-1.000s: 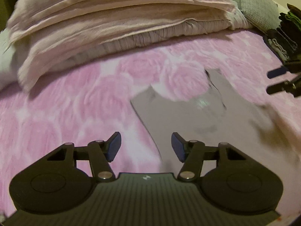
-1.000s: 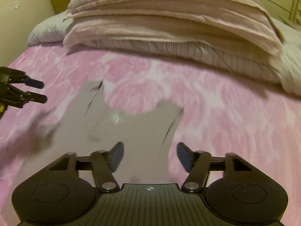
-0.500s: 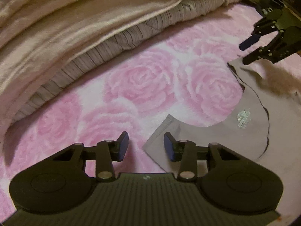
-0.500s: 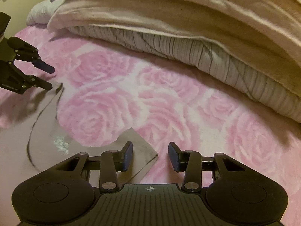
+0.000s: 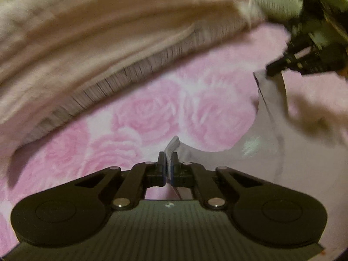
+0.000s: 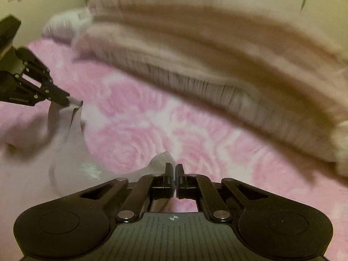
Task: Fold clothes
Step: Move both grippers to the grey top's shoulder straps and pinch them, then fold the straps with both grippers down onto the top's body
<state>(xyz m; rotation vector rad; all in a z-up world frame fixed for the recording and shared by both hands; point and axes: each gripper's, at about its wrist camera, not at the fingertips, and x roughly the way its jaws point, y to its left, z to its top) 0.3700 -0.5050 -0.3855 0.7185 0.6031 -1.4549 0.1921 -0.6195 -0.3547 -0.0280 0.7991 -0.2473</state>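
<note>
A grey sleeveless top lies flat on a pink rose-patterned blanket. In the left wrist view my left gripper is closing tight on the tip of one shoulder strap, pads pressing the fabric. Far right there, my right gripper pinches the other strap. In the right wrist view my right gripper is closing on its strap tip, with the top spreading to the left. My left gripper shows at the left edge, clamped on the far strap.
A tall stack of folded beige and striped bedding runs across the back of the bed, just beyond the straps. Pale pillows lie at the far corner. Pink blanket lies between the two grippers.
Both grippers moved forward to the shoulder straps and went from open to shut on the strap tips. The strap ends now stand bunched up between the pads.
</note>
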